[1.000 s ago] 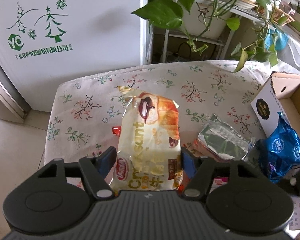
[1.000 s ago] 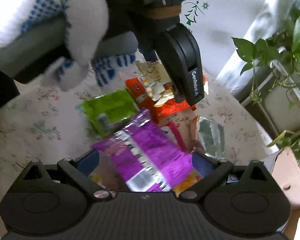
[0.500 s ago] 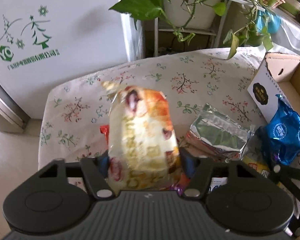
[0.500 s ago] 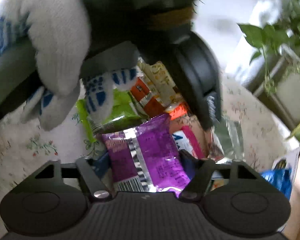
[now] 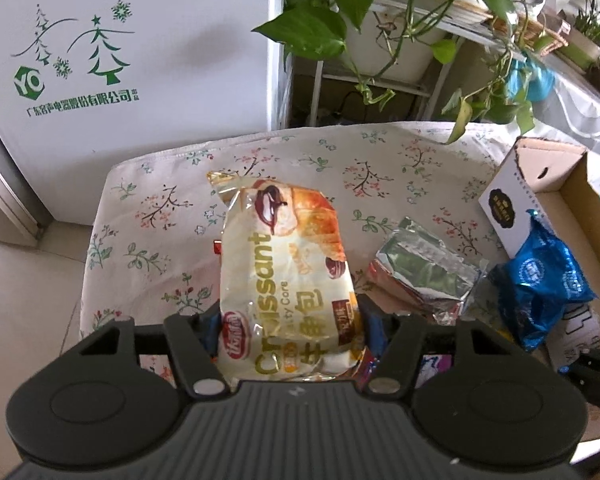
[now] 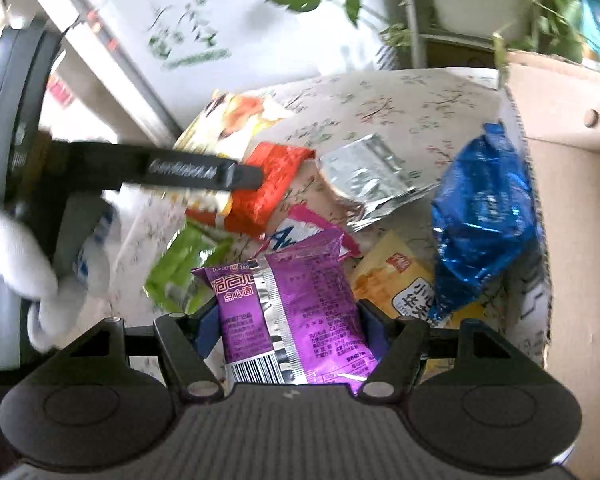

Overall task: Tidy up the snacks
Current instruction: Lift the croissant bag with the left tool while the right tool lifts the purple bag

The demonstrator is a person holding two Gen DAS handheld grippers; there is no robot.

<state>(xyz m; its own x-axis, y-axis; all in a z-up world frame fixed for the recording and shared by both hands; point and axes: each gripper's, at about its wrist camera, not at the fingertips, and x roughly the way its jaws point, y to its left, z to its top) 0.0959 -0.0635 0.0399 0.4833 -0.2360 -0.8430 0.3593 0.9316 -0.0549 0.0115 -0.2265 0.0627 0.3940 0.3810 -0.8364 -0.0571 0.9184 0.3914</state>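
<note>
We are holding a croissant pack [image 5: 288, 272] in our left gripper [image 5: 290, 326], whose jaws have just been closing on it; they are now pressing against the pack's lower sides, with the printed face turned up toward the camera. The pack is sticking out forward from between the fingers and hanging above the flowered tablecloth [image 5: 172, 208], its far end pointing toward the white cabinet [image 5: 140, 40]. To the right of it a silver foil packet [image 5: 424, 268] is lying on the cloth, and past that a blue packet [image 5: 540, 276] is leaning at the edge of the cardboard box [image 5: 576, 184].

In our right gripper [image 6: 290, 320] we are gripping a purple snack packet [image 6: 296, 312]. These jaws have just been closing too, and they are now squeezing the packet's sides, barcode end nearest the camera. The packet is standing between the fingers above the pile of snacks: a yellow packet [image 6: 396, 280] just to its right, a green one [image 6: 180, 268] to its left, and an orange-red packet [image 6: 268, 188] further off. The same blue packet is resting against the box wall on the right. Our gloved left hand [image 6: 40, 280] is showing at the left edge, blurred, with the other gripper's dark finger reaching across to the orange-red packet.
</note>
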